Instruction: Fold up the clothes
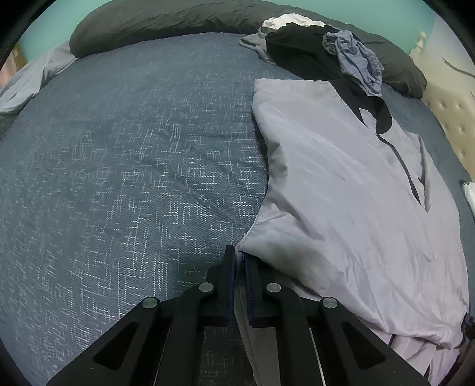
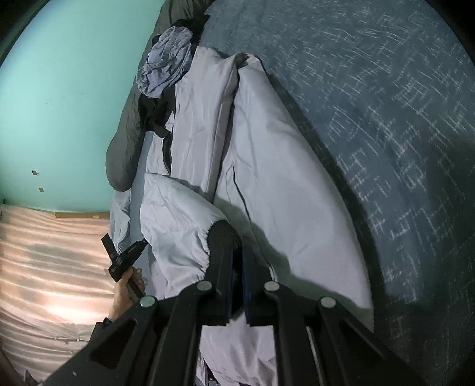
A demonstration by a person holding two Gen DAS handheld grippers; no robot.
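A pale lilac jacket [image 1: 341, 184] with a dark collar and zip lies spread on the right side of the blue bedspread [image 1: 133, 163]. My left gripper [image 1: 240, 255] is shut on the jacket's near left corner, with fabric pinched between its pads. In the right wrist view the jacket [image 2: 282, 178] lies lengthwise with its sleeve [image 2: 175, 225] lifted. My right gripper [image 2: 237, 240] is shut on the sleeve's black elastic cuff [image 2: 221, 230]. The left gripper [image 2: 142, 242], held by a hand [image 2: 121, 294], shows at the jacket's edge on the left.
A pile of clothes [image 1: 311, 44], black, checked blue, grey and white, sits at the head of the bed against dark pillows [image 1: 148, 26]. A tufted beige headboard [image 1: 454, 118] lies to the right. A teal wall [image 2: 74, 89] and a pale striped surface [image 2: 44, 267] border the bed.
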